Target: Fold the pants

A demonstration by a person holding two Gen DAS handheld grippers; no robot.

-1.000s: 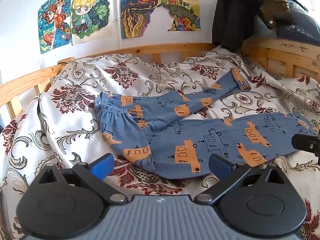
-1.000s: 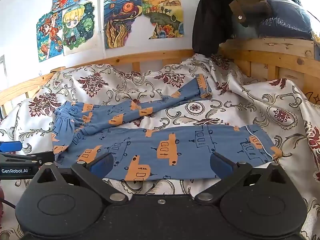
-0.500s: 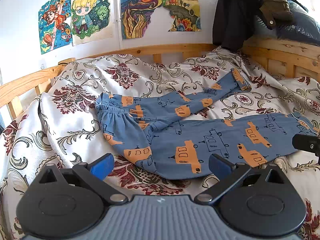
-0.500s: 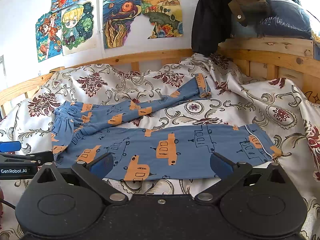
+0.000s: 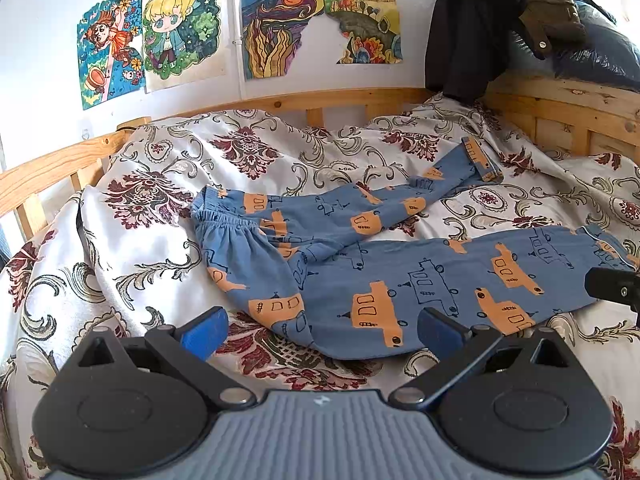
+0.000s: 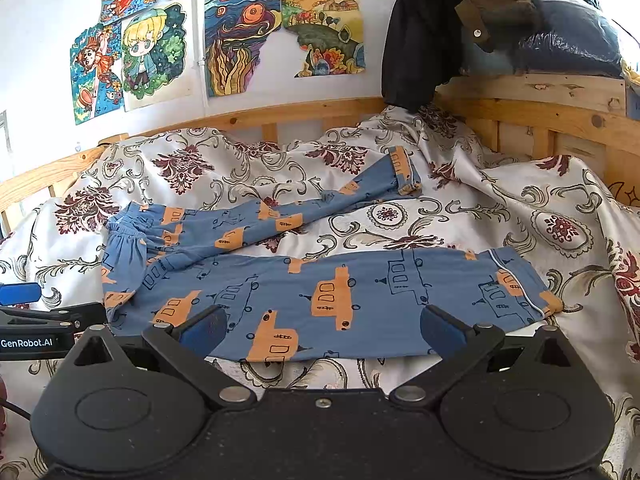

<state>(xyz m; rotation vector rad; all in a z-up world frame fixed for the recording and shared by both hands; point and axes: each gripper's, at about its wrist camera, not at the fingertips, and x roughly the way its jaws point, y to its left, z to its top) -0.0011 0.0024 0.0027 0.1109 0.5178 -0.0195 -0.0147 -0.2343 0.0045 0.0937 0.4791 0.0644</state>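
Blue pants (image 5: 360, 272) with orange car prints lie spread on the bed, also seen in the right wrist view as blue pants (image 6: 320, 292). The waistband is at the left and the two legs splay apart toward the right, the far leg angling up to a cuff (image 5: 480, 160). My left gripper (image 5: 320, 330) hovers open just short of the near edge by the waist end. Over the near leg's front edge my right gripper (image 6: 322, 330) stands open. Neither holds any cloth. Each gripper shows at the edge of the other's view.
A floral bedspread (image 5: 140, 240) covers the bed. A wooden bed rail (image 5: 320, 100) runs along the back and both sides. Dark clothes (image 6: 420, 40) and a blue bag (image 6: 560, 40) hang over the right rail. Drawings (image 5: 180, 32) are stuck on the wall.
Both grippers have drifted very slightly; the pants lie as before and both pairs of fingers stay open.
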